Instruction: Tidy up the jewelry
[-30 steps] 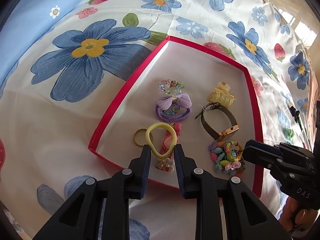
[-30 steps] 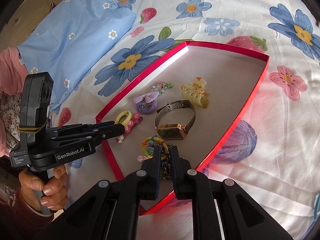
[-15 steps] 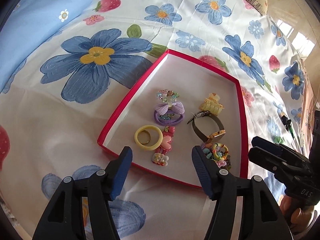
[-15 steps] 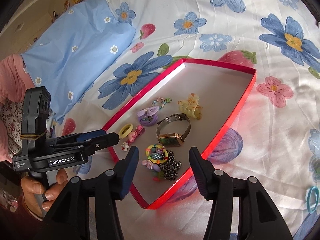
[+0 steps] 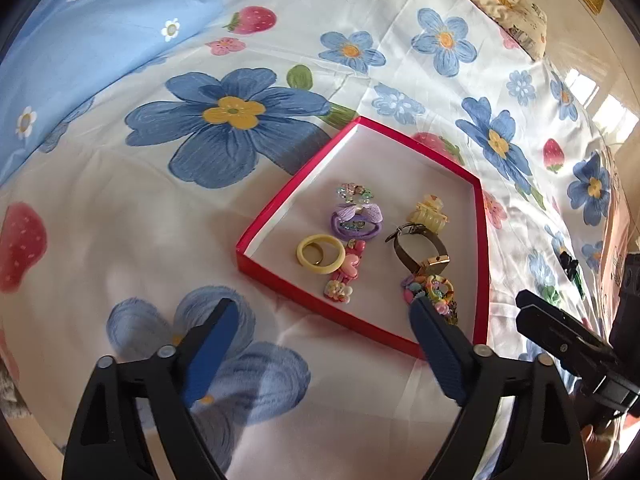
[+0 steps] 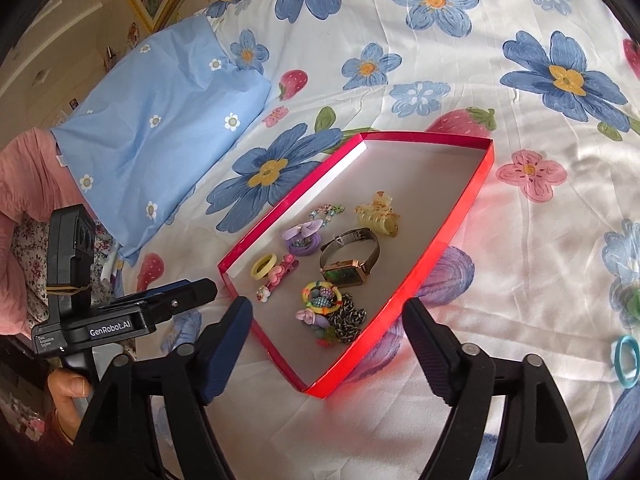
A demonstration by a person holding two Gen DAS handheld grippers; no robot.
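Observation:
A red-rimmed tray (image 5: 280,208) (image 6: 460,216) lies on the flowered bedsheet. In it are a yellow hair tie (image 5: 321,254) (image 6: 264,266), a pink clip (image 5: 348,270), a purple bow tie (image 5: 357,220), a watch (image 5: 420,248) (image 6: 352,260), a yellow claw clip (image 5: 428,214), a bead bracelet (image 6: 322,296) and a dark chain (image 6: 350,320). My left gripper (image 5: 322,308) hovers at the tray's near corner, its jaws opening wide with nothing between them. My right gripper (image 6: 328,306) hangs over the tray's near end, jaws also opening and empty.
A blue pillow (image 6: 160,128) lies left of the tray. Teal hair ties (image 6: 626,360) and a green piece (image 6: 632,300) rest on the sheet at far right. A black clip (image 5: 570,266) lies right of the tray. A hand (image 6: 68,392) holds the left gripper.
Both grippers opened and drew back and up from the tray. The left let go of the yellow hair tie, the right let go of the chain; both now lie in the tray.

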